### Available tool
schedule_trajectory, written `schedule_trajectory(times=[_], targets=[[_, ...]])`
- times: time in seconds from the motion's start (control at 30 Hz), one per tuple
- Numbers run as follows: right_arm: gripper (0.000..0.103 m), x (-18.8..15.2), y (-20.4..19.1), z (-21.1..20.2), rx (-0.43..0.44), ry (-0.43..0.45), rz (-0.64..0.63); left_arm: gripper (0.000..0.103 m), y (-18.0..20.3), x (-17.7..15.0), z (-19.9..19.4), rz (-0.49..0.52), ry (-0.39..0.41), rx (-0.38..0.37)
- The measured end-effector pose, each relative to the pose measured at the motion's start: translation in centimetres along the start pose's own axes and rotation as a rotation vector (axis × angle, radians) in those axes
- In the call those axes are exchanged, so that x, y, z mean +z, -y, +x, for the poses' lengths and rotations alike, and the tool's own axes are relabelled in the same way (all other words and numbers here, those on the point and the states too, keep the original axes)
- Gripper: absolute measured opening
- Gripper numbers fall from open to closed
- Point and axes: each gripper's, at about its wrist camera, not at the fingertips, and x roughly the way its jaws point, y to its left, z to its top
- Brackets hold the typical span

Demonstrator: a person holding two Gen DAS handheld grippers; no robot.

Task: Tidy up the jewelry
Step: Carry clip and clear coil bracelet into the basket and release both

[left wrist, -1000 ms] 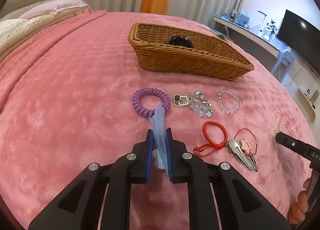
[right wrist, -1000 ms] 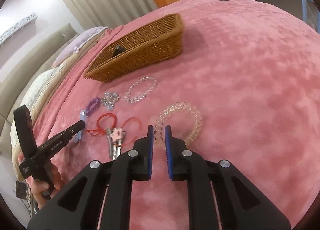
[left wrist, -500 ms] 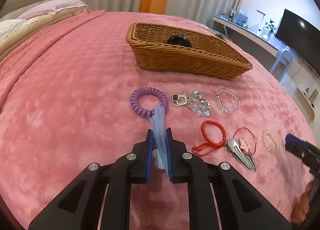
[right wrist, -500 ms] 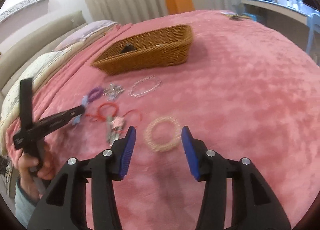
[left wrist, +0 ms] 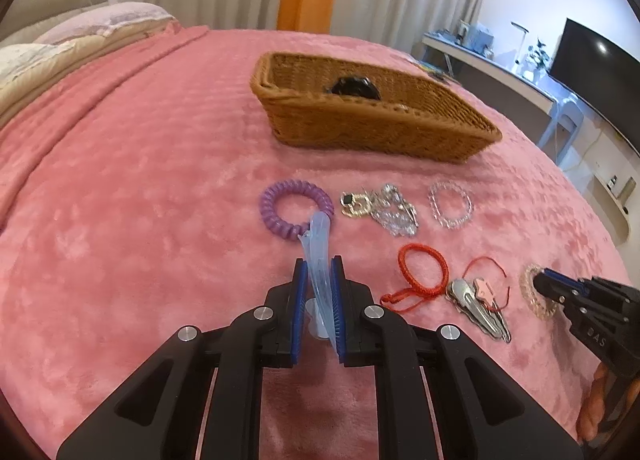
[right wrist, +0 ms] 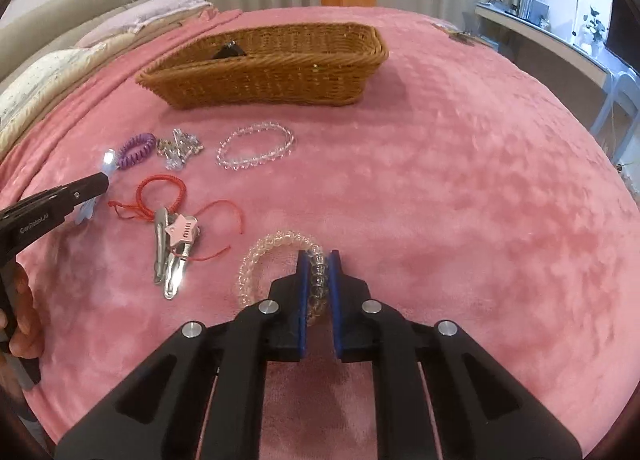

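My left gripper (left wrist: 319, 264) is shut on a pale blue hair clip (left wrist: 318, 240), whose tip rests against a purple coil band (left wrist: 280, 216) on the pink blanket. My right gripper (right wrist: 319, 256) is closing tight on a clear coil bracelet (right wrist: 256, 260); its pads press the ring's right side, which still lies on the blanket. In a row between them lie a silver charm cluster (left wrist: 384, 208), a clear bead bracelet (right wrist: 256, 148), a red cord bracelet (right wrist: 160, 192) and silver hair clips with a pink star (right wrist: 180, 236). Beyond them stands a wicker basket (right wrist: 272, 76).
A black item (left wrist: 354, 87) lies inside the basket. Pillows (right wrist: 48, 72) are piled at the bed's left edge. A desk with a monitor (left wrist: 592, 60) and a chair stand off the right side. A hand (right wrist: 22, 320) holds the left gripper's handle.
The right gripper let go of the clear coil bracelet, opened wide and rolled level, then closed on the ring's right side. The left gripper kept still with the blue clip.
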Motion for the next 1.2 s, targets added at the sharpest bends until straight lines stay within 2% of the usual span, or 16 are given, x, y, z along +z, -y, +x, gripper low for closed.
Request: schedule_trajectory(times=[0.2,0.3,0.4,0.57,0.67,0.73,0.77,0.87,0.93,1.03,1.2], targets=[[0.008,1.1,0.7,-2.9,0.085,0.073,0.060,0.010,0.3,0.4,-3.1,0.001,0.108,-0.024],[0.008,2.9,-0.1,-5.1,0.089,0.133,0.047,0.010,1.0,1.1,-4.9,0.008,0.142,-0.051],[0.008,6.0,-0.8,-6.7,0.102,0.207,0.019,0.010,2.1,3.0,-7.4,0.033,0.188,-0.058],[0.008,11.8,-1.4,-7.0,0.104,0.282,0.012,0.010,4.1,8.8,-9.4,0.051,0.272,-0.012],[0.008,15.5,-1.1,-5.5,0.084,0.307,0.031,0.010,4.9,12.0,-7.7,0.049,0.288,-0.018],[0.008,17.3,-0.7,-4.0,0.083,0.304,0.050,0.010,5.3,13.5,-5.7,0.043,0.282,-0.015],[0.008,18.0,-0.6,-3.3,0.086,0.301,0.063,0.010,5.5,14.3,-4.0,0.029,0.270,-0.037],[0.008,19.9,0.1,0.4,0.090,0.277,0.109,0.010,5.6,15.3,-0.6,0.007,0.250,-0.059],[0.008,20.4,0.4,2.5,0.103,0.256,0.133,0.010,5.8,15.6,1.7,-0.003,0.235,-0.070],[0.008,20.8,0.7,5.1,0.112,0.225,0.142,0.010,4.9,15.6,4.4,-0.066,0.192,-0.170],[0.008,20.2,0.5,8.7,0.131,0.149,0.133,0.010,5.3,15.2,6.9,-0.030,0.161,-0.150]])
